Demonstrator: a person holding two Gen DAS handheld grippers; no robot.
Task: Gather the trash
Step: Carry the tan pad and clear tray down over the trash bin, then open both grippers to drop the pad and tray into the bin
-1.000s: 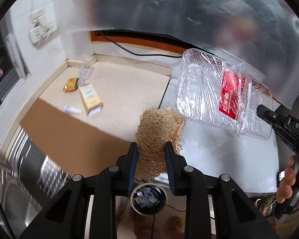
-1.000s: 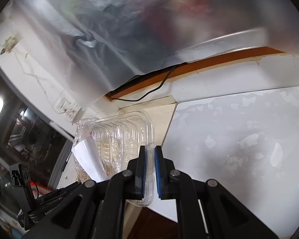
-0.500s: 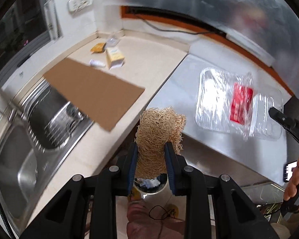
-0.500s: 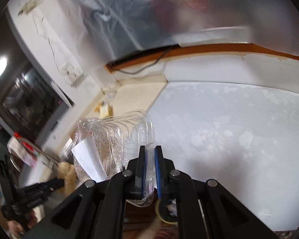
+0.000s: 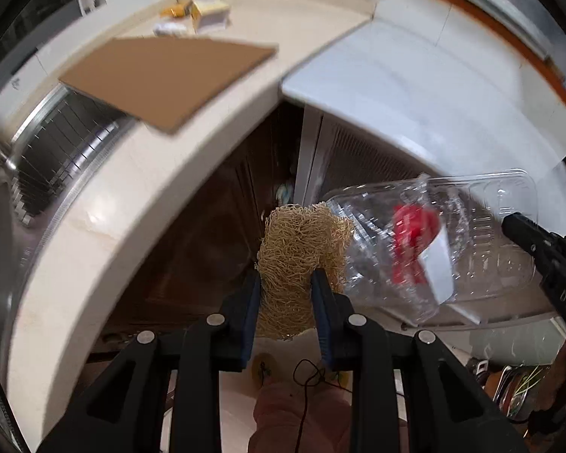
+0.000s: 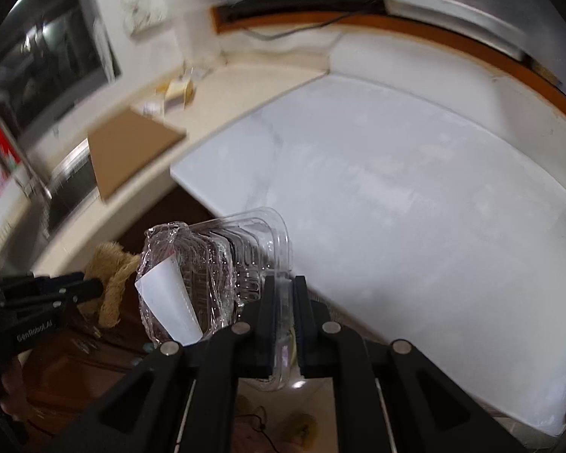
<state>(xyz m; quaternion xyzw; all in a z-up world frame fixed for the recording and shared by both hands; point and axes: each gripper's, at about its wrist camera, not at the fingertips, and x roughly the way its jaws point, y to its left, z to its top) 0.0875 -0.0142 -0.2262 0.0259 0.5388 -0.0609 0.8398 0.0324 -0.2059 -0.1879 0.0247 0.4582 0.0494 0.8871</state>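
Worktop (image 5: 105, 234) and white slab (image 6: 415, 196): both lie above and beyond the two claws, which hang below the counter edge in front of dark cabinet doors.

Sheet of brown cardboard (image 5: 169, 79): rests on the worktop, one corner over the sink (image 5: 56, 139), far up and left of the left claw. Not yet collected.

Clear plastic tray (image 5: 471, 241): carries a red label and loose film. The right claw (image 6: 283, 324) is clamped tight on its thin rim, jaws almost touching; the tray stands out ahead of the claw and to its left.

Fibrous tan scrubber (image 5: 302, 260): pinched between the pads of the left claw (image 5: 288, 321), jaws partly apart around its bulk, the wad standing up past the fingertips and touching the tray on the right.

Small litter (image 5: 207, 15): a yellowish carton and wrappers at the back corner, well beyond both claws. Uncollected.

Assessment: two items in hand and off the counter, neither yet dropped; no bin is clearly visible. Cardboard and corner litter remain
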